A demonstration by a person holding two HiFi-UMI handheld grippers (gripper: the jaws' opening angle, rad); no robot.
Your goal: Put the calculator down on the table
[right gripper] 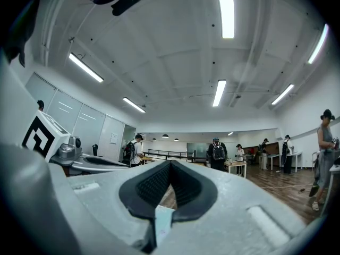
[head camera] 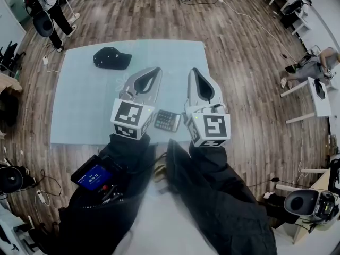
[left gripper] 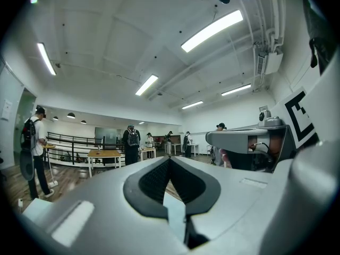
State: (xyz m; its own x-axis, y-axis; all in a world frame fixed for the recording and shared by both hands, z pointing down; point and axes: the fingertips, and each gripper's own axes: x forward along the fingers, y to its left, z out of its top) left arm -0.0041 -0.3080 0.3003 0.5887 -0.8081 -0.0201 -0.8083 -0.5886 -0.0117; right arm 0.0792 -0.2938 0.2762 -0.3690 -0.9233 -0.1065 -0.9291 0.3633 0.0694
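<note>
The calculator (head camera: 167, 120) lies flat on the pale blue table (head camera: 79, 105), close to its front edge, keys up. It sits between and below my two grippers, and neither one touches it. My left gripper (head camera: 157, 70) hovers just left of it, shut and empty. My right gripper (head camera: 194, 71) hovers just right of it, also shut and empty. In the left gripper view the black pads (left gripper: 154, 180) meet at the tips (left gripper: 170, 158) with nothing between them. The right gripper view shows the same, its tips (right gripper: 170, 162) touching. Both grippers point out across the room, roughly level.
A black cap (head camera: 112, 58) lies on the table's far left part. A device with a blue screen (head camera: 94, 176) hangs at my chest. People stand at the far left (head camera: 53, 9) and right (head camera: 313, 65). White tables (head camera: 319, 97) stand to the right on the wooden floor.
</note>
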